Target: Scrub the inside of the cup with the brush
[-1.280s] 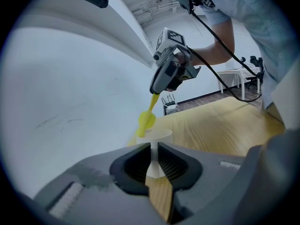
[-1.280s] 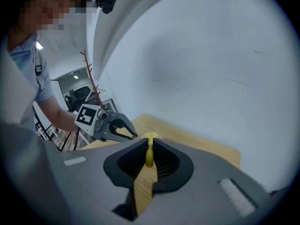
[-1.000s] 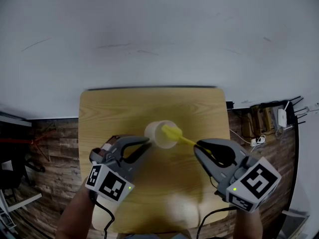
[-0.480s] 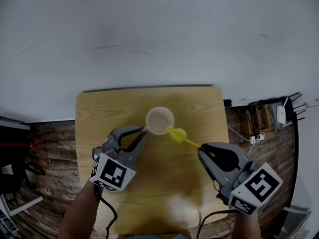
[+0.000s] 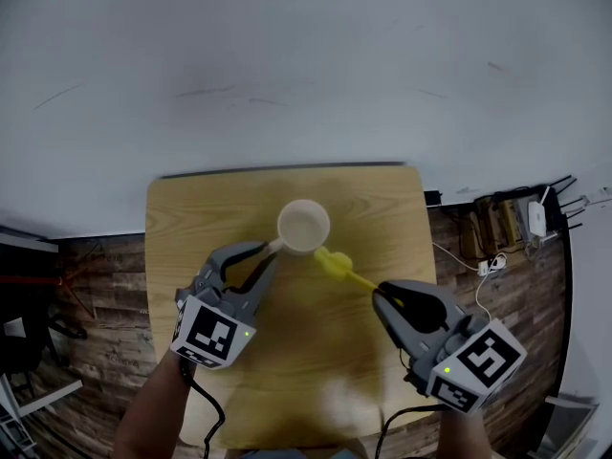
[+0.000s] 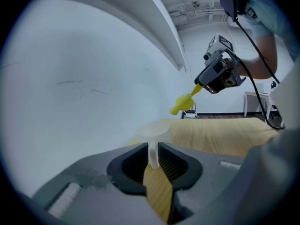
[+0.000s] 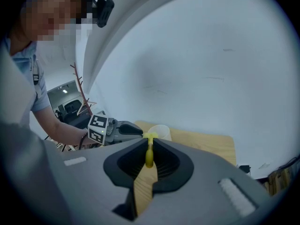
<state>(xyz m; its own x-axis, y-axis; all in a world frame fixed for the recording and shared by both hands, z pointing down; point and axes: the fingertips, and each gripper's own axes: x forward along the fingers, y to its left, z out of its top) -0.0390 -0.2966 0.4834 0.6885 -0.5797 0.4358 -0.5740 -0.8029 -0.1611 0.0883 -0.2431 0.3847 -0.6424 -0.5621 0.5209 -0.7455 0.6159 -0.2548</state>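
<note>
Left gripper (image 5: 271, 250) set narrow on the handle (image 6: 153, 153) of the cup (image 5: 303, 226), pads on both its sides, jaws having just eased open a touch; cup mouth-up directly beyond its tips. Right gripper (image 5: 381, 290) nearly closed on the thin stem of the yellow brush (image 5: 335, 264), whose head is out past its tips, just beside the rim, not inside. Judgement: firm the left grip first, then lift the head over the rim and down, keeping the stem clear so the cup does not twist.

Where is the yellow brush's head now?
Head view: the yellow brush head is over the wooden table, just right of the pale cup, outside it, handle in the right gripper.
</note>
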